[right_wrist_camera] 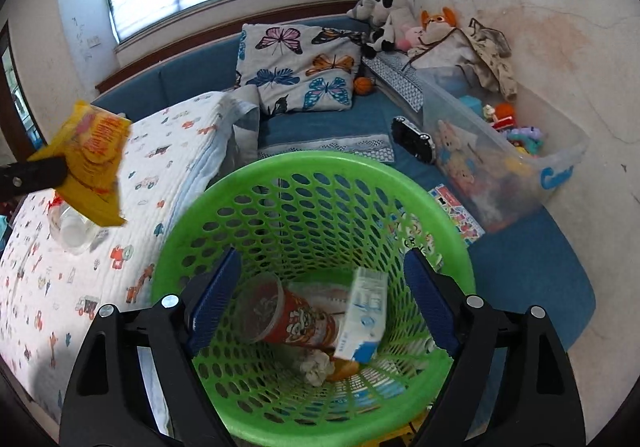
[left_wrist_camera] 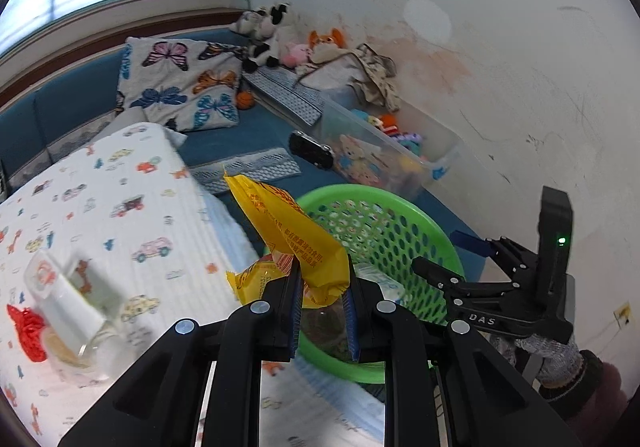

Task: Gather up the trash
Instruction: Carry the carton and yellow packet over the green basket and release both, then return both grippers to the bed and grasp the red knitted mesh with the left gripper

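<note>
My left gripper [left_wrist_camera: 323,289] is shut on a yellow snack wrapper [left_wrist_camera: 288,231], which sticks up from its blue pads just left of the green mesh basket [left_wrist_camera: 404,207]. The right wrist view shows that wrapper [right_wrist_camera: 96,163] hanging over the bed at the left. My right gripper [right_wrist_camera: 323,297] stands open over the basket [right_wrist_camera: 320,163], its pads well apart and touching nothing. Inside the basket lie a red printed cup [right_wrist_camera: 296,319], a tilted white-and-blue carton [right_wrist_camera: 364,311] and a crumpled paper ball [right_wrist_camera: 316,363]. In the left wrist view the right gripper [left_wrist_camera: 444,253] is at the basket's right rim.
A clear glass jar [right_wrist_camera: 72,227] and a red scrap [left_wrist_camera: 26,331] lie on the car-print bed cover [right_wrist_camera: 168,151]. A clear toy bin [right_wrist_camera: 560,163], a black toy car [right_wrist_camera: 412,139], a sticker sheet [right_wrist_camera: 456,211] and a butterfly pillow [right_wrist_camera: 300,67] sit on the blue bench behind.
</note>
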### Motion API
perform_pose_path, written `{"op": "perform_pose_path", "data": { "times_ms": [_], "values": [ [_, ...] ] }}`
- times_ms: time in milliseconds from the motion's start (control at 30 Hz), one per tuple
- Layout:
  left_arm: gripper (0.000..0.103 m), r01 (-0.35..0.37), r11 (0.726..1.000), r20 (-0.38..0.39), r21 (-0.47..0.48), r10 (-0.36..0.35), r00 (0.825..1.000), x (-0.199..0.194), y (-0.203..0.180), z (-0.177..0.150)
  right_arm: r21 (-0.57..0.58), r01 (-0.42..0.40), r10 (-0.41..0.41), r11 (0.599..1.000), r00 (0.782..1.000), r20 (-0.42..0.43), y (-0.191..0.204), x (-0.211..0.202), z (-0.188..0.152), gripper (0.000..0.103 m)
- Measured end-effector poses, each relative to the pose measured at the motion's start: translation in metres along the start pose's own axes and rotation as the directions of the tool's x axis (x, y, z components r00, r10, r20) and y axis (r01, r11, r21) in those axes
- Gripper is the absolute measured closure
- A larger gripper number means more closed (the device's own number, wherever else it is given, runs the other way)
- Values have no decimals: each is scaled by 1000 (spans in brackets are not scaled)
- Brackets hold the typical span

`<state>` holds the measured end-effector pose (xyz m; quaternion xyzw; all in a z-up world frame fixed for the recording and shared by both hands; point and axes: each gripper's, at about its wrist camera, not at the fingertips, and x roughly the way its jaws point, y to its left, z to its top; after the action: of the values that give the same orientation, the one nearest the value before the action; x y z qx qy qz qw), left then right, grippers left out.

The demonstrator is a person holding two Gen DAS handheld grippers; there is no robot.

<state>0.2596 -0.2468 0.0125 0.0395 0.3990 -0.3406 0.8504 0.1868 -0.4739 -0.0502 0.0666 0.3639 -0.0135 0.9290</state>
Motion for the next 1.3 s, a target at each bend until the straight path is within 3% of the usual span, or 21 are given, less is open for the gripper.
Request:
{"op": "perform_pose_path", "data": {
  "times_ms": [567, 733, 900, 1300],
  "values": [
    [82, 108, 990, -138, 94, -95, 986, 85, -65, 5, 39, 34, -36, 999, 998, 50, -23, -51, -21, 20],
    [61, 133, 987, -154, 93, -118, 981, 96, -72, -1, 40, 32, -35, 999, 998, 55, -25, -57, -25, 20],
    [48, 148, 985, -144, 89, -135, 980, 90, -68, -7, 42, 26, -29, 999, 998, 57, -24, -59, -26, 20],
    [43, 63, 998, -83, 22, -61, 995, 36, -15, -35, -9, -27, 27, 1000, 998, 64, 10, -61, -24, 20]
  ]
}}
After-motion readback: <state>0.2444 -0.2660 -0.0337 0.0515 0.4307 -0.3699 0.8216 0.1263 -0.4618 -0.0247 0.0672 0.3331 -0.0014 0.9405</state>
